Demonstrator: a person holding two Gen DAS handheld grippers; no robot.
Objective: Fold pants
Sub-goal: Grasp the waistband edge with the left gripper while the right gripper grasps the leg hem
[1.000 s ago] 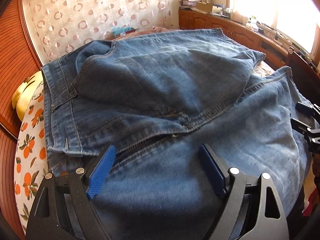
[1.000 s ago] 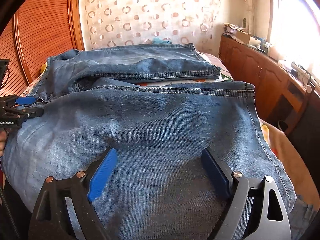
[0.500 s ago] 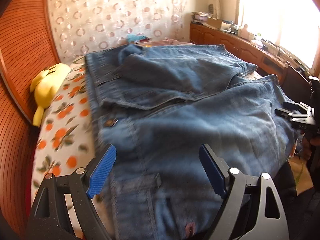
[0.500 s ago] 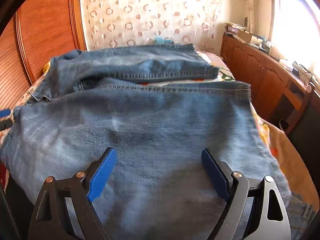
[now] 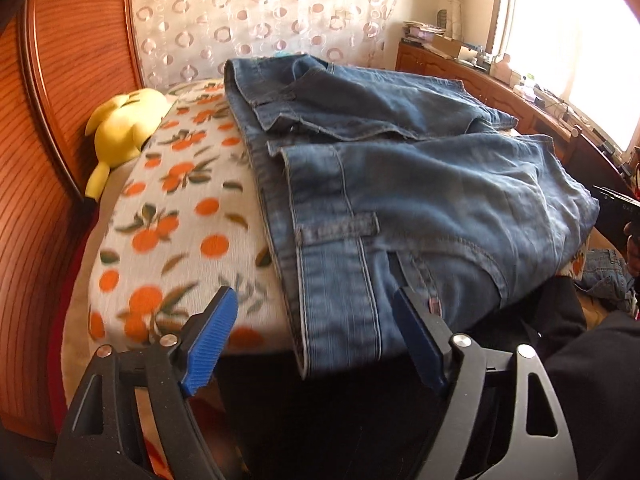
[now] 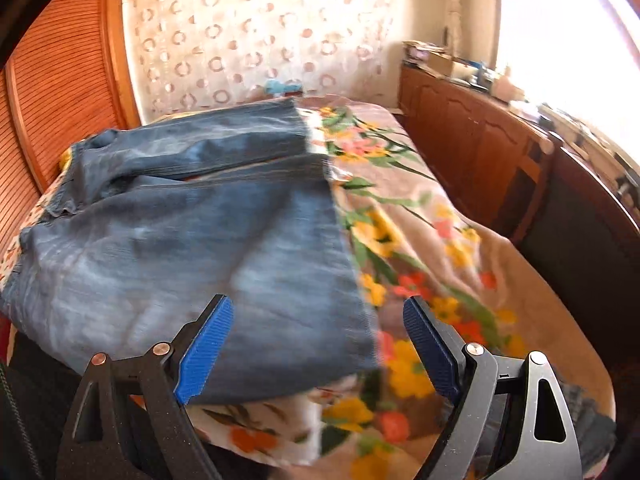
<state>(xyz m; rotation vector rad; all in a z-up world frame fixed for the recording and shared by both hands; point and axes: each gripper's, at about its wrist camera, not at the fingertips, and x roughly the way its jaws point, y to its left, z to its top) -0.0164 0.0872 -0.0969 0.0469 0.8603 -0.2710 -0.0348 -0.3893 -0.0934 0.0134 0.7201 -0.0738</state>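
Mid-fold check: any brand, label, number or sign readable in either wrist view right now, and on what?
None can be read.
Small reddish tag on the jeans at the near pocket: too small and blurred.
Papers and boxes on the wooden cabinet by the window: too small.
Black device at the left view's right edge: faint marks, unreadable.

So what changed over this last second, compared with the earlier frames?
Both grippers swung apart: the left gripper slid from mid-jeans to the waistband corner, bringing the orange-print sheet into view, its fingers closing a little around the denim edge without gripping. The right gripper moved to the hem end, open. The jeans stayed put, ungrasped.
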